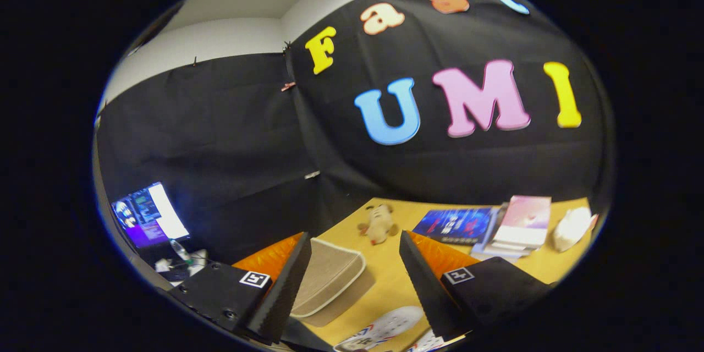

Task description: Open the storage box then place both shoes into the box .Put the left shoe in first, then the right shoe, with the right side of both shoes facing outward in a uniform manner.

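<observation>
The claw (355, 280) hangs above the desk with its two fingers spread wide apart, and nothing is gripped between them. In the gap between the fingers, closer to the one on the left, lies a beige fabric storage box (330, 280) with pale piping round the edge of its flat lid; the lid is down and the box is shut. It sits tilted across the light wooden desk (396, 280), near the desk's left edge. Lower in the same gap, close beneath the fingertips, lies a white perforated clog-style shoe (385, 327) with red and blue trim along its sole, on its side or angled; which shoe of the pair it is I cannot tell. By the tip of the other finger a scrap of a similar white, coloured-trim thing (432, 344) peeks out, too small to tell.

Beyond the fingers, towards the far edge of the desk where it meets the black cloth wall, a small tan plush toy (377, 224) lies flat. To its right lies a dark blue book (456, 225), and touching that, a stack of books with a pink cover on top (522, 223). Further right, near the far right corner, rests a white crumpled cloth-like object (572, 228).

Off the desk's left side, a lit screen (148, 214) glows against the wall, with some small clutter (181, 258) below it.
</observation>
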Tool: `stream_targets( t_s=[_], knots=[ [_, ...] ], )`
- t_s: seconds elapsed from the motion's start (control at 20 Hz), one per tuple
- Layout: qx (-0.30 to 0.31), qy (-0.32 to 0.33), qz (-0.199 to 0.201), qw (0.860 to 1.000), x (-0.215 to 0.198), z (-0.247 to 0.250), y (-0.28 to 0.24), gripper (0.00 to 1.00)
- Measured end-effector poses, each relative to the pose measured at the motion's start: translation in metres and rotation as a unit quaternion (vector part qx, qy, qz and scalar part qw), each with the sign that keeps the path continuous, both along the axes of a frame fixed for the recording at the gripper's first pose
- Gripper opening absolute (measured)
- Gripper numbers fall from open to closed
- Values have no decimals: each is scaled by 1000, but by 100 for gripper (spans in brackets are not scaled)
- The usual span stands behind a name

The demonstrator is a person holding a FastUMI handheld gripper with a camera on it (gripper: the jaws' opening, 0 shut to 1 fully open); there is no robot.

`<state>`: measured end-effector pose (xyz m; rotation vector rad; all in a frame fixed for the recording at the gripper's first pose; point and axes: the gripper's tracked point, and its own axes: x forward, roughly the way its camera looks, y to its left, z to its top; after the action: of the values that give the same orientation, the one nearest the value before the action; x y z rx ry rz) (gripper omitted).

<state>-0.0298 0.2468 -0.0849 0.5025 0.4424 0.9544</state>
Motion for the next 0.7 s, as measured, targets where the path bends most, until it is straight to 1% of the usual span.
stream_targets(
  t_s=[0.05,0.15,0.2,0.3,0.4,0.5,0.7],
  knots=[
    [30,36,28,999,-6,-9,13,98],
    [80,105,78,988,-13,-24,38,98],
    [93,136,99,981,-14,-34,47,98],
    [114,197,142,963,-20,-60,66,98],
    [137,261,176,939,-31,-83,84,98],
    [163,318,202,912,-40,-107,98,98],
    [175,402,252,863,-60,-147,119,98]
  ],
)
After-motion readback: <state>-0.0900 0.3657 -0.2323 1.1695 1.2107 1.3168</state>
